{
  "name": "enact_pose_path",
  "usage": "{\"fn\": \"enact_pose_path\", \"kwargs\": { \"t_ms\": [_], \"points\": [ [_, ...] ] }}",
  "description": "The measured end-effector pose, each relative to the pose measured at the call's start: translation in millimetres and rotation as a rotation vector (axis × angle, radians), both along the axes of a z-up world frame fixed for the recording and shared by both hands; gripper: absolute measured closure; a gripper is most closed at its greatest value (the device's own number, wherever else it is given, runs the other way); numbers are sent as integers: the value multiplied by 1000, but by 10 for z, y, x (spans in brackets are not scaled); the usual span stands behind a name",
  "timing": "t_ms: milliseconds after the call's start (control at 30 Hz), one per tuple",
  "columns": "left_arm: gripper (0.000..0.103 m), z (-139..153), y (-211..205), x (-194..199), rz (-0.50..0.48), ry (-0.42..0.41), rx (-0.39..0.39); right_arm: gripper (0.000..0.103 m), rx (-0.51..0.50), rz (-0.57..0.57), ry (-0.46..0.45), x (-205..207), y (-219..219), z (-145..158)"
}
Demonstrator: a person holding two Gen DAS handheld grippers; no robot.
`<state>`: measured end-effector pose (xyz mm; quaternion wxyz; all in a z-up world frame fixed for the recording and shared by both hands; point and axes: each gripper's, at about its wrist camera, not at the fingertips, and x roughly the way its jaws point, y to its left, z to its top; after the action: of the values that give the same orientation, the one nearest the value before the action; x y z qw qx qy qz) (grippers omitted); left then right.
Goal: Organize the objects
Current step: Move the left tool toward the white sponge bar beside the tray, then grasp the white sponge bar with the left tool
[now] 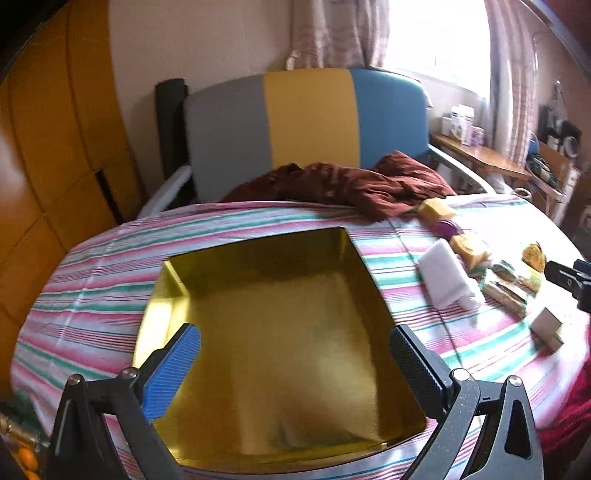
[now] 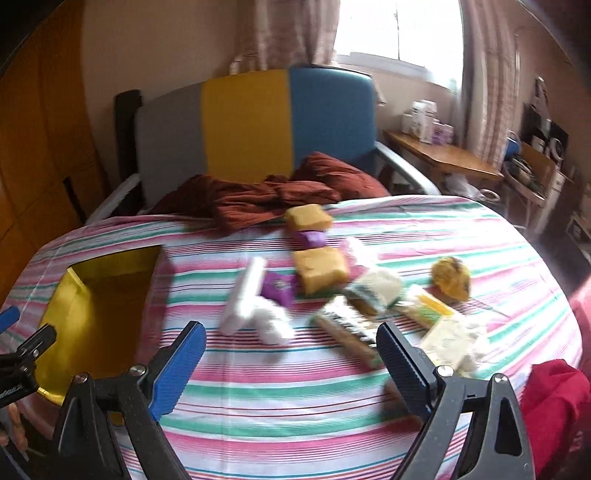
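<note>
A lived-in home room: a striped cloth (image 2: 295,387) covers the table, an upholstered chair (image 1: 306,122) stands behind it, curtains (image 2: 295,33) frame a bright window, and a cluttered wooden sideboard (image 2: 443,155) lines the wall.

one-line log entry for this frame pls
phase: pre-grasp | left gripper: open, over empty gold tin | right gripper: open, empty | sponges, packets: loose on striped cloth

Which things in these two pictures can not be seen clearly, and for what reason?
- Small packets near the right gripper: right wrist view, motion blur, labels unreadable.
- Gold tray: left wrist view, near edge hidden behind the left gripper fingers.
- Boxes on the side table: both views, too small.
- Red cloth: right wrist view, cut off by the edge.
</note>
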<state>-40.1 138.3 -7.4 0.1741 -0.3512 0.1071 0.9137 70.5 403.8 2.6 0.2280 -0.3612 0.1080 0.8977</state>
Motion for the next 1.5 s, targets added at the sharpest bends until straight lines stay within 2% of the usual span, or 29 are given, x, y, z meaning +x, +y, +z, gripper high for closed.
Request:
{"fn": "enact_pose_path", "kwargs": {
  "t_ms": [133, 333, 433, 500, 633, 700, 767, 1033, 1167, 1267, 1300, 1400, 1500],
  "points": [
    [0, 26, 210, 0, -64, -10, -6, 8, -17, -66, -7, 88, 335, -36],
    [0, 107, 718, -28, -223, -56, 29, 8, -79, -169, 41, 201, 794, -156],
    [0, 103, 1017, -82, -270, -64, 30, 8, -138, -209, 81, 294, 947, -256],
    [0, 64, 1229, -165, -286, -98, 41, 8, -189, -232, 91, 345, 1027, -317],
    [4, -122, 1565, -400, -298, -201, 74, 8, -219, -270, 126, 410, 1126, -322],
    [16, -261, 1717, -526, -292, -269, 81, 8, -225, -272, 140, 426, 1140, -317],
    [22, -416, 1850, -643, -285, -323, 80, 8, -224, -269, 143, 429, 1144, -311],
    [23, -840, 2017, -976, -218, -449, 95, 8, -225, -229, 135, 358, 1113, -323],
    [24, -959, 2062, -1037, -213, -504, 114, 8, -228, -222, 127, 342, 1102, -338],
    [40, -1067, 2119, -1042, -225, -547, 117, 8, -228, -226, 119, 334, 1105, -347],
    [44, -1060, 2127, -1023, -226, -534, 113, 8, -225, -231, 120, 336, 1112, -347],
    [69, -1044, 2141, -972, -242, -527, 110, 8, -229, -253, 106, 339, 1150, -375],
    [79, -1014, 2073, -933, -243, -534, 131, 8, -242, -275, 103, 363, 1197, -397]
  ]
}}
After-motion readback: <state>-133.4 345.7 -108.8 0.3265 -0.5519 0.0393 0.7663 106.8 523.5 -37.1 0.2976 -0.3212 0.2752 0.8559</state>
